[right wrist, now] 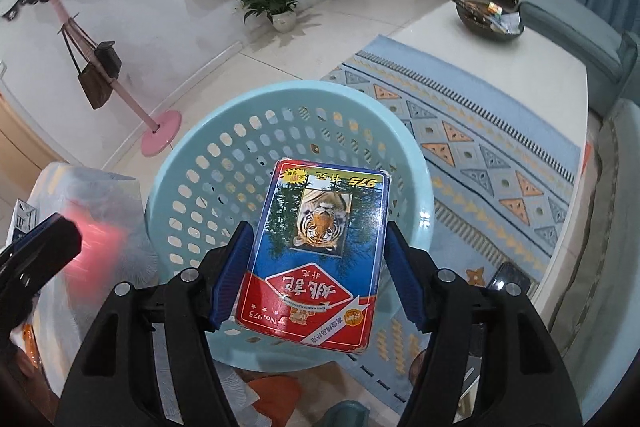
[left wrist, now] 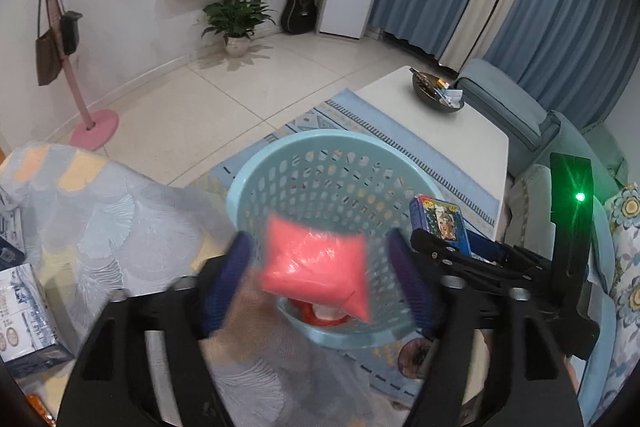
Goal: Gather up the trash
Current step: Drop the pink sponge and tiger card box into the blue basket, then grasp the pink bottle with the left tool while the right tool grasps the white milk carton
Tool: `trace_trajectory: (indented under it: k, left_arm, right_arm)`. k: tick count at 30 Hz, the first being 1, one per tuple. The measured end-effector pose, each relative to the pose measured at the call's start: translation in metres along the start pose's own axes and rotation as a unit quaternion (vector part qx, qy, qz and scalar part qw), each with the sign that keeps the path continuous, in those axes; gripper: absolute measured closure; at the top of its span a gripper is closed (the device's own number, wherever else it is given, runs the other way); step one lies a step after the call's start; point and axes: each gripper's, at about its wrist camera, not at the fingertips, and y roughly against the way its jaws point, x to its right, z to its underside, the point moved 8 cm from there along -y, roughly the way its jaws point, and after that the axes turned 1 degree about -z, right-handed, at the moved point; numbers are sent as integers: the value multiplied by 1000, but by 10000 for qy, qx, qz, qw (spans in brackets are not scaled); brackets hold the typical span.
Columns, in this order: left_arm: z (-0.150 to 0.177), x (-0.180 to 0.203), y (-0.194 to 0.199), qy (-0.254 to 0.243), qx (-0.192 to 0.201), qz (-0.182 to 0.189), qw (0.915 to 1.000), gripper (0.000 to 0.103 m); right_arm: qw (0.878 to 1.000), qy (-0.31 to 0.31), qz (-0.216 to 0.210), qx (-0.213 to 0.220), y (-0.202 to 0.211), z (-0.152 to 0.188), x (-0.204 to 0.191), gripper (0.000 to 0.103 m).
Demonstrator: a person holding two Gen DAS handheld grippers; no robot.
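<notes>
Left gripper (left wrist: pixel 320 263) jaws spread, pink packet (left wrist: pixel 318 269) loose between them, over basket (left wrist: pixel 276 151). Right gripper (right wrist: pixel 316 267) clamps card box (right wrist: pixel 320 247) above same basket (right wrist: pixel 192 111). Centre box over opening, then let go.

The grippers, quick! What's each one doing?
Left gripper: open, pink packet loose between its fingers above the basket.
Right gripper: shut on the card box.
</notes>
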Motion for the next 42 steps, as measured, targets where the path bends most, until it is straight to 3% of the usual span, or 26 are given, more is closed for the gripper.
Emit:
trace_trajectory:
  k: [7,10,18,31,37,42]
  left_arm:
    - [2,0,11,-2,139,121,9998,18]
    - [4,-2,15,19,166,128,9998,18]
    - [11,-6,34,88,306,211,9993,18]
    - [41,-20,149,-21,1137,144,9934,18]
    - [62,-86,206,599,1426,-251,9876,18]
    - [83,-167,237,997,1455,-833,9808,18]
  right_arm:
    - [9999,-115,-105,58,7,-1,6,38]
    - [9998,-112,-64,128,12,-2,6,32]
    - [9995,-54,-204,228,31,1,-7,30]
    - [9927,585,-833,649,89,-1,-97,30]
    - [9828,1013,-1445,540,102,11,-165,30]
    - [9702,1538,-1830,408,106,24,-230,30]
